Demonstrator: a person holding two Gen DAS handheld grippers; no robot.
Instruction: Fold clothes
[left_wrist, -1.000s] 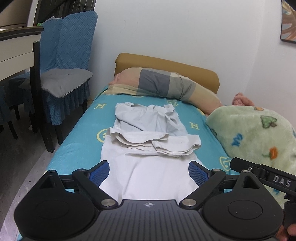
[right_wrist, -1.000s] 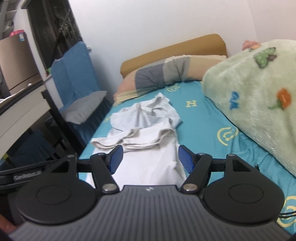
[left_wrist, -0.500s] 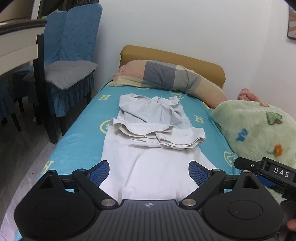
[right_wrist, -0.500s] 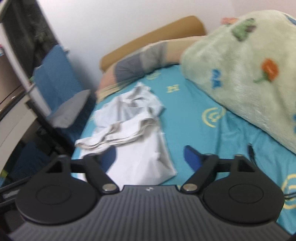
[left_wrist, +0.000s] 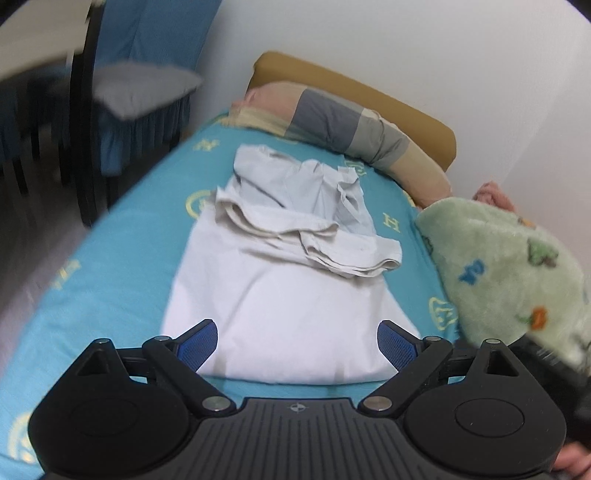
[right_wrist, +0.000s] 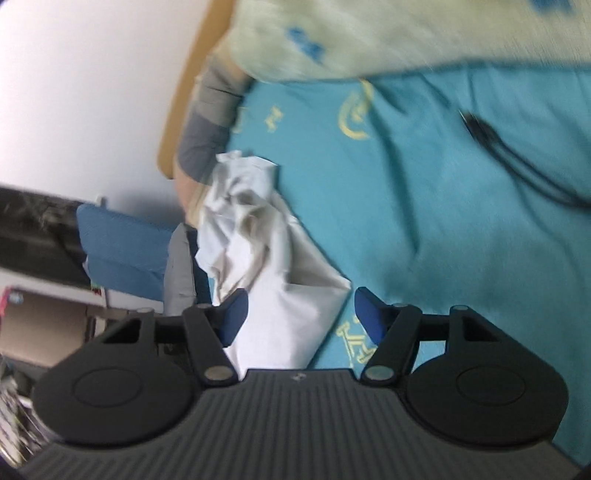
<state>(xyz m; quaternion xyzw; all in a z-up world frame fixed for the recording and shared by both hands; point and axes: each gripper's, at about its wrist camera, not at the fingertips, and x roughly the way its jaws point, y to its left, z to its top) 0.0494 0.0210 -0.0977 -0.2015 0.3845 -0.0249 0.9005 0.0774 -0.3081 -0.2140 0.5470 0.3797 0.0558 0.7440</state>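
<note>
On the bed (left_wrist: 110, 266), over its teal sheet, a pale white-grey garment (left_wrist: 288, 295) lies stretched out with its long axis running from the near edge toward the pillow (left_wrist: 332, 125) at the headboard. Its near half is smooth and flat; its far half is bunched, with a folded band lying crosswise over the middle. The left gripper (left_wrist: 297, 343) hovers at the garment's near hem, jaws wide apart, the cloth showing between them but not pinched. The right gripper (right_wrist: 299, 314) is rolled sideways at the garment's near right corner (right_wrist: 332, 291); its jaws are closing with that corner between them, the pads not yet pressing it. A green fleece blanket (left_wrist: 517, 266) lies on the bed's right side, just beside the garment.
</note>
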